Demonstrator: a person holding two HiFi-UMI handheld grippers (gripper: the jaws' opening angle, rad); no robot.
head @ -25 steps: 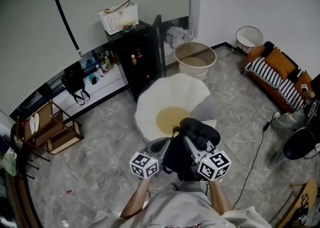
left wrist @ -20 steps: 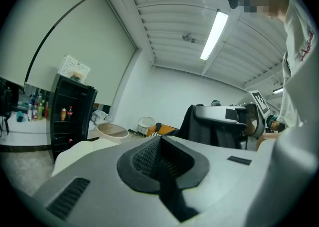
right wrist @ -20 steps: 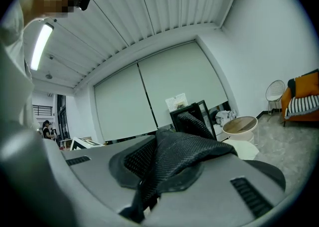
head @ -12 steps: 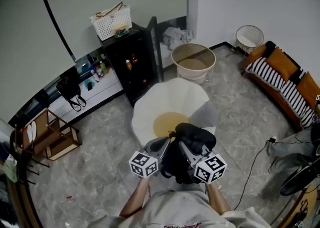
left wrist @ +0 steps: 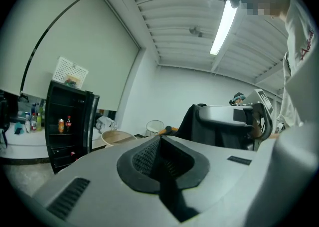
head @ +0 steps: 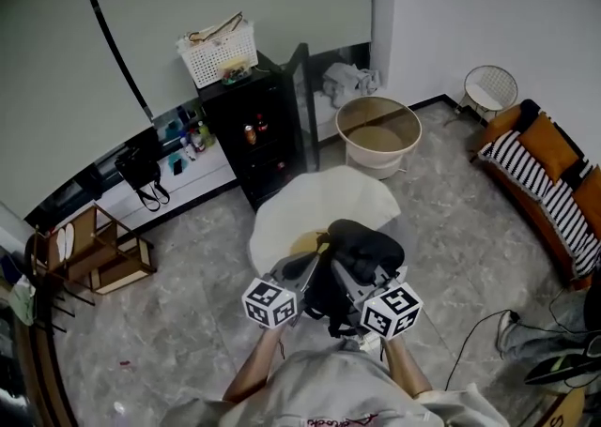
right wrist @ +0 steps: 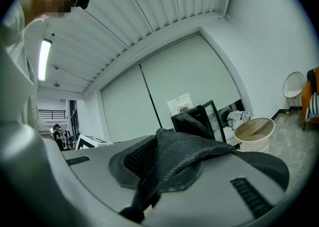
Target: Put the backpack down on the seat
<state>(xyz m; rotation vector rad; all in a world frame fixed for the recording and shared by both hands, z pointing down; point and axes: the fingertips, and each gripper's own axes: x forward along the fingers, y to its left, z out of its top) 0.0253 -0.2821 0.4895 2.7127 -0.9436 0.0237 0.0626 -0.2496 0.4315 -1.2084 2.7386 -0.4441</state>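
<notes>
**Backpack now over the seat, not yet down**

Over the last second I have carried the backpack [head: 364, 249] further across the white seat [head: 299, 211]; it now hides most of the tan middle. My left gripper [head: 306, 271] and right gripper [head: 351, 281] stay clamped on its straps, the right on the mesh strap [right wrist: 185, 157]. I judge lowering comes next.

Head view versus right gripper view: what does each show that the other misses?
Only the head view: the white seat beneath the black backpack, and the striped sofa. Only the right gripper view: the right gripper shut on the backpack's mesh strap, and a ceiling light. Both: black cabinet, white basket, round tub.
</notes>
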